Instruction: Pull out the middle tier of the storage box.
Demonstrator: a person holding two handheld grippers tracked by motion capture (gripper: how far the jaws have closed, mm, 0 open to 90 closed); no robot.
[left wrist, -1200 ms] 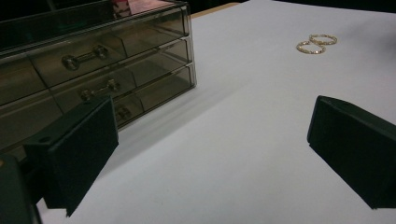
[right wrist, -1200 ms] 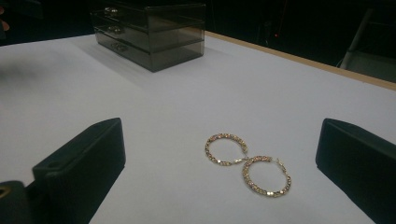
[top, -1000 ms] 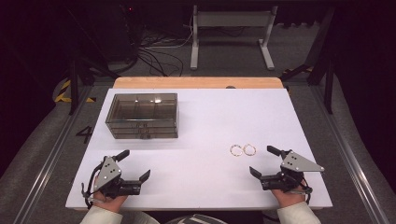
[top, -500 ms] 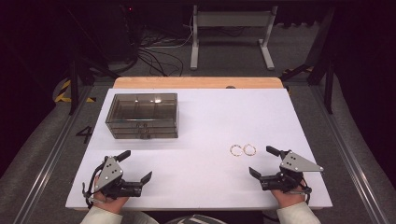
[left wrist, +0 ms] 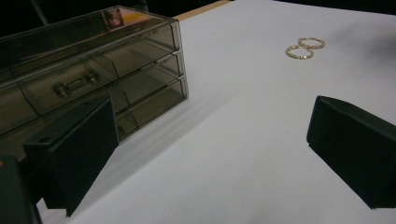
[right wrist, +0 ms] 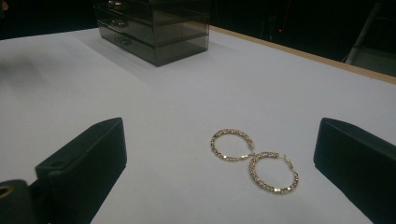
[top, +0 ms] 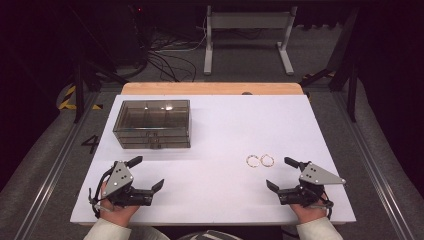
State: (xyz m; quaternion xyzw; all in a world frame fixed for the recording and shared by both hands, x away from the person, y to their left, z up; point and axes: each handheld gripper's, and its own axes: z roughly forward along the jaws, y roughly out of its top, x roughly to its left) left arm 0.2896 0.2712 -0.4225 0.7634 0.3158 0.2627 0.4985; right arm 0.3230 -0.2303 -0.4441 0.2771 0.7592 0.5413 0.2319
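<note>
Your right gripper (top: pixel 285 172) gapes wide, empty; the earrings (top: pixel 260 160) lie at its 11 o'clock, near. Left gripper (top: pixel 146 172) too, empty. Drawer box (top: pixel 152 123) shut.

the left gripper (left wrist: pixel 212 154) has its two black jaws spread wide, nothing between them but bare white table (left wrist: pixel 243 154). the jaw at the left stands just in front of a smoky, see-through drawer box (left wrist: pixel 93 70), overlapping its lower corner; whether it touches i cannot tell. the box has stacked drawers, and a small metal handle (left wrist: pixel 74 83) shows on one front. well beyond the jaws, toward the upper right, two gold hoop earrings (left wrist: pixel 305 47) lie flat, their rims touching. a strip of wooden edge (left wrist: pixel 201 9) runs behind the box.
</note>
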